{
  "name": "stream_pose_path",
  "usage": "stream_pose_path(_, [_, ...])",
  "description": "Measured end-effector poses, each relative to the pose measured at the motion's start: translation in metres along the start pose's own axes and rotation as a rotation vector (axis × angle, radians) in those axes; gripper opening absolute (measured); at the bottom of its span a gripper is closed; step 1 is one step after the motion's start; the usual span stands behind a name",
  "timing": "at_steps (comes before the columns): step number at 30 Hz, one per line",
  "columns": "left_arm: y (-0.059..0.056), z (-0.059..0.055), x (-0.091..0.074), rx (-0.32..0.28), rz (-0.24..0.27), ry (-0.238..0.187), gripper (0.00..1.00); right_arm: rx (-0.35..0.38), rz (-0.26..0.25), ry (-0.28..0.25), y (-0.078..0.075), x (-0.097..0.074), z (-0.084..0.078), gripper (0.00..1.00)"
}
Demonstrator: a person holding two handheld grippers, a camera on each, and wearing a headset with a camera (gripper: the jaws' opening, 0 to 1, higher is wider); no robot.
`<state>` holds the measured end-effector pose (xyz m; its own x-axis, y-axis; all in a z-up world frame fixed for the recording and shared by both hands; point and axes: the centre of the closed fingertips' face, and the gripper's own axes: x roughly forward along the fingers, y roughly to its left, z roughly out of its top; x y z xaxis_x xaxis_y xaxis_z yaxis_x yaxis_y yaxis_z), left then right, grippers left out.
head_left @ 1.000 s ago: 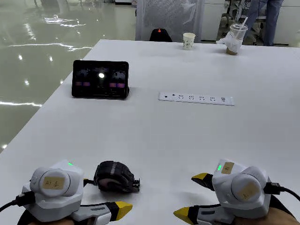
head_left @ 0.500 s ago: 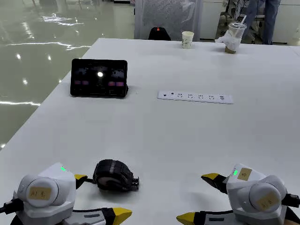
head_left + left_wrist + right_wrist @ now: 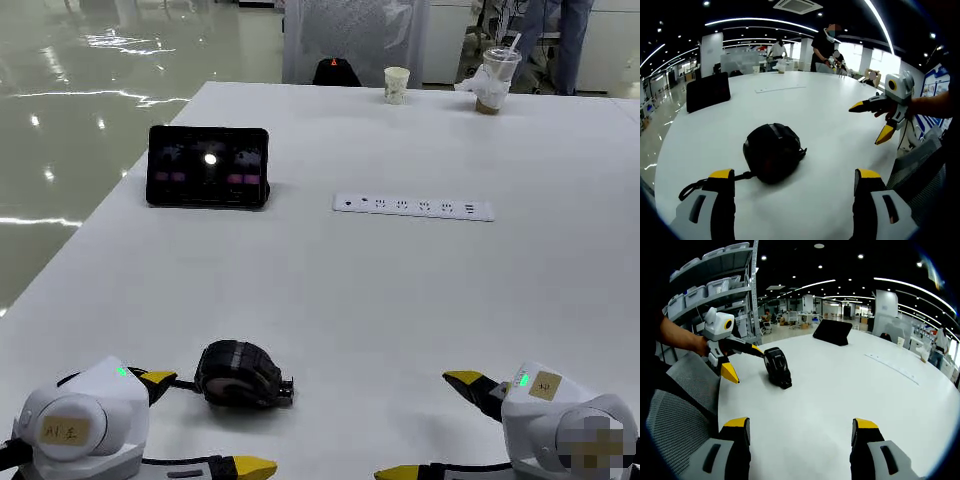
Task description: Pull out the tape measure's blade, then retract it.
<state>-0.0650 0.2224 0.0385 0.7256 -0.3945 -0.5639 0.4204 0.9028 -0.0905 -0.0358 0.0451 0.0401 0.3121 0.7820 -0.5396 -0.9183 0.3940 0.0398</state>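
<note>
A black tape measure [image 3: 240, 374] lies on the white table [image 3: 350, 290] near its front edge, blade retracted and hook end pointing right. My left gripper [image 3: 205, 422] stands open just left of and behind it, yellow tips apart, touching nothing. In the left gripper view the tape measure [image 3: 772, 151] sits ahead of the open jaws of the left gripper [image 3: 794, 175], with its wrist strap [image 3: 694, 186] trailing by the left jaw. My right gripper [image 3: 428, 426] is open off to the right, well clear. From the right gripper [image 3: 799, 422] view the tape measure [image 3: 777, 366] lies far ahead.
A dark tablet [image 3: 207, 166] stands propped at the left middle, and a white power strip [image 3: 414, 207] lies across the centre. A paper cup [image 3: 397, 84] and a plastic cup with a straw [image 3: 492, 82] stand at the far edge. The table's left edge drops to the floor.
Both grippers have drawn back toward the person and sit lower in the head view. The tape measure has not moved. Both stay open.
</note>
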Motion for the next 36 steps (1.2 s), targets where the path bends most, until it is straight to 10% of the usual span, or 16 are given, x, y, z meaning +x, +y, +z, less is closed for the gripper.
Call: stream_pose_path(36, [0.001, 0.006, -0.006, 0.009, -0.009, -0.048, 0.99, 0.08, -0.093, -0.088, 0.0, -0.014, -0.003, 0.99])
